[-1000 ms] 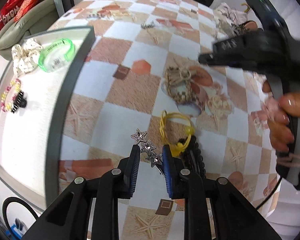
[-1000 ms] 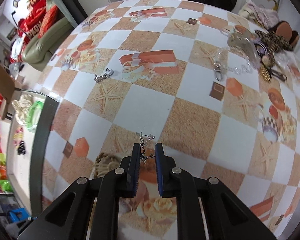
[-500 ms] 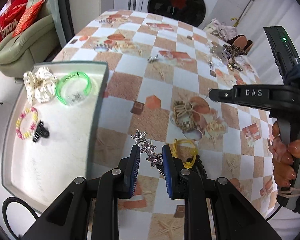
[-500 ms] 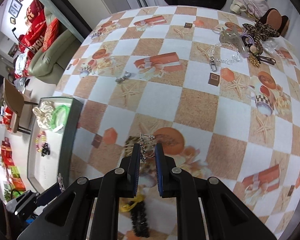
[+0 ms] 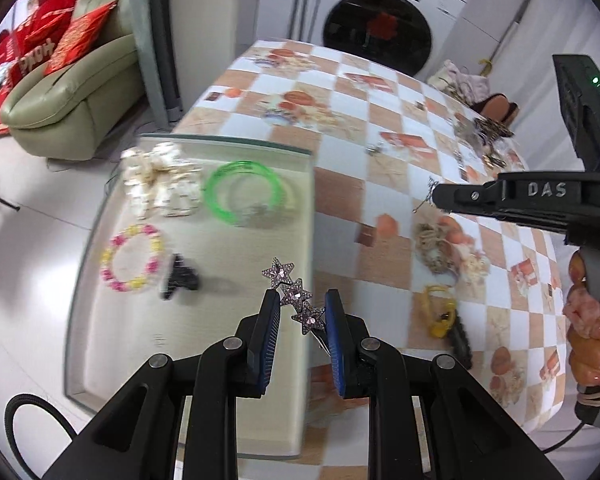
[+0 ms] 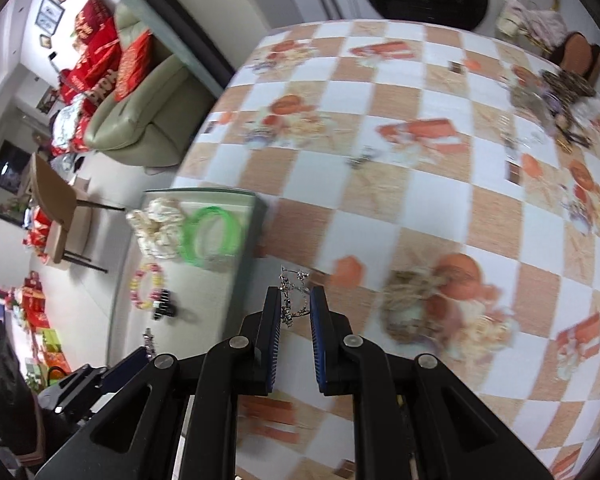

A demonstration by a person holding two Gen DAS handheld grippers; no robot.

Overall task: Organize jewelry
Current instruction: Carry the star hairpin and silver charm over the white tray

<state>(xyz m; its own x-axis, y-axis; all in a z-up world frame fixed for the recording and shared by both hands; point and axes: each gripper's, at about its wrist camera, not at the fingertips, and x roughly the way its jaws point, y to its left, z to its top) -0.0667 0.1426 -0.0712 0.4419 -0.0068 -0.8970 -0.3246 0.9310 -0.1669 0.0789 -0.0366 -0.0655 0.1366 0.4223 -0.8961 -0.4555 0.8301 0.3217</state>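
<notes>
Star hair clip [image 5: 293, 295] pinched in left gripper [image 5: 302, 312], earring [image 6: 291, 296] in right gripper [image 6: 295, 307]

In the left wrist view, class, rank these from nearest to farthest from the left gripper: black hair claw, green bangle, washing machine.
1. Black hair claw: on the tray, just left of the left gripper.
2. Green bangle: farther up the tray, toward its far edge.
3. Washing machine: beyond the table, at the back.
</notes>
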